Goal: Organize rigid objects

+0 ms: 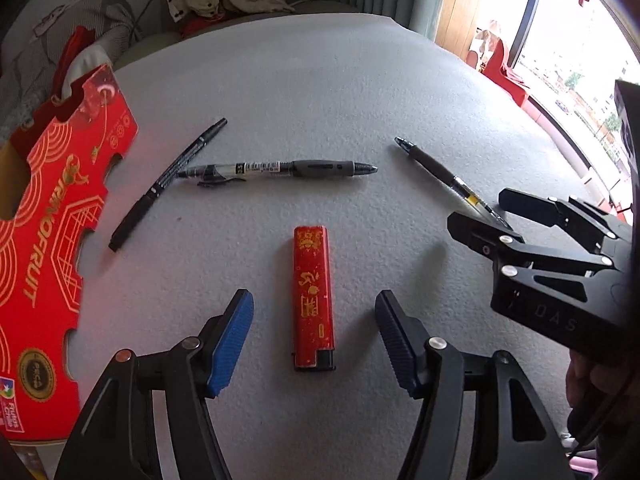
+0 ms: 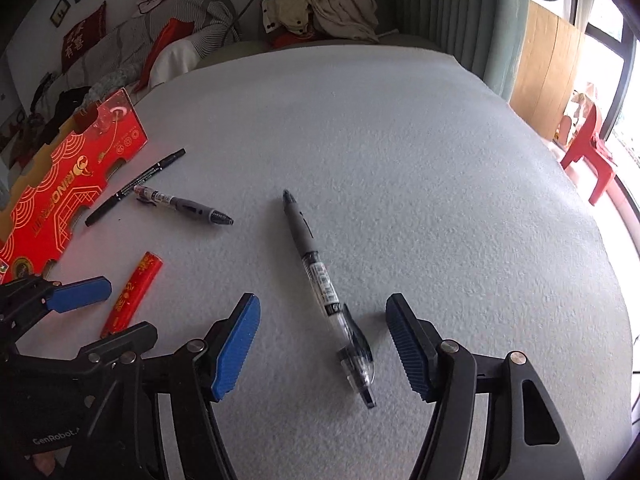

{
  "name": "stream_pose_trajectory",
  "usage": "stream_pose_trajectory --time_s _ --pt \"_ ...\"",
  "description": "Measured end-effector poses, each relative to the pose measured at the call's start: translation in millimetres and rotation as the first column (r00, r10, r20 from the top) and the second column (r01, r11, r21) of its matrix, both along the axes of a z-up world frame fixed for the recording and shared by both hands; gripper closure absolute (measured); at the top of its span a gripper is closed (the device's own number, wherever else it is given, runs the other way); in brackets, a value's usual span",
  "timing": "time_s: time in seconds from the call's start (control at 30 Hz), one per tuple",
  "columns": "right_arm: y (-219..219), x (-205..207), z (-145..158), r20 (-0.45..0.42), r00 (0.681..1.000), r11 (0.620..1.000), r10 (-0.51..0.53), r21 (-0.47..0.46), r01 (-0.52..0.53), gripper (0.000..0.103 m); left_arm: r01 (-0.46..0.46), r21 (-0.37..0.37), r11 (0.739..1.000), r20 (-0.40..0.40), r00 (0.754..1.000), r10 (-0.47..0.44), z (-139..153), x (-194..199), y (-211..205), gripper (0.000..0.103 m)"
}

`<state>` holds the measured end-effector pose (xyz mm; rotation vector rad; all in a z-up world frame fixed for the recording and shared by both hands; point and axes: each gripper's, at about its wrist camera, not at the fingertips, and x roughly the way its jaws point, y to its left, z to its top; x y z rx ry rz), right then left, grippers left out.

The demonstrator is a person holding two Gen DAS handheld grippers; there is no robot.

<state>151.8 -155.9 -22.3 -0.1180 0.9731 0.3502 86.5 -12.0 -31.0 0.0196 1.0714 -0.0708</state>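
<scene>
A red lighter [image 1: 313, 300] lies lengthwise on the grey cloth, between the blue pads of my left gripper [image 1: 314, 297]. The jaws stand open, with a gap on either side of it. In the right wrist view the same lighter [image 2: 134, 292] lies between the left gripper's fingers [image 2: 80, 294]. A clear gel pen [image 2: 320, 280] with a grey grip lies between the pads of my right gripper [image 2: 324, 302], also open, touching neither pad. From the left wrist view that pen [image 1: 440, 176] runs in between the right gripper's [image 1: 486, 210] black fingers.
Another grey-grip gel pen [image 1: 276, 170] and a thin black marker [image 1: 168, 184] lie farther back, touching. A red cardboard fruit box [image 1: 52, 220] stands along the left edge. Clothes are piled on a sofa [image 2: 320, 4] behind the table. A red plastic chair [image 2: 588, 152] stands by the window.
</scene>
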Motion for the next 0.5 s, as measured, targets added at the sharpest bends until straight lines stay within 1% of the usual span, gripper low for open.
stream_pose_trajectory --time_s 0.17,0.27,0.5 --pt "10.0 1.5 -3.0 0.023 0.999 0.998 0.038 -0.059 -0.037 0.036 -0.019 0.012 1.0 0.013 1.0 0.019 -1.7 2.6 -5.5 0.036" --pt "10.0 2.1 -3.7 0.028 0.999 0.998 0.037 -0.058 -0.036 0.036 -0.016 0.018 1.0 0.027 1.0 0.016 -3.0 2.5 -6.9 0.036" --pt "11.1 2.5 -4.2 0.029 0.999 0.997 0.037 -0.064 -0.036 0.036 -0.011 0.015 1.0 0.035 0.999 0.01 -4.5 1.2 -7.3 0.036"
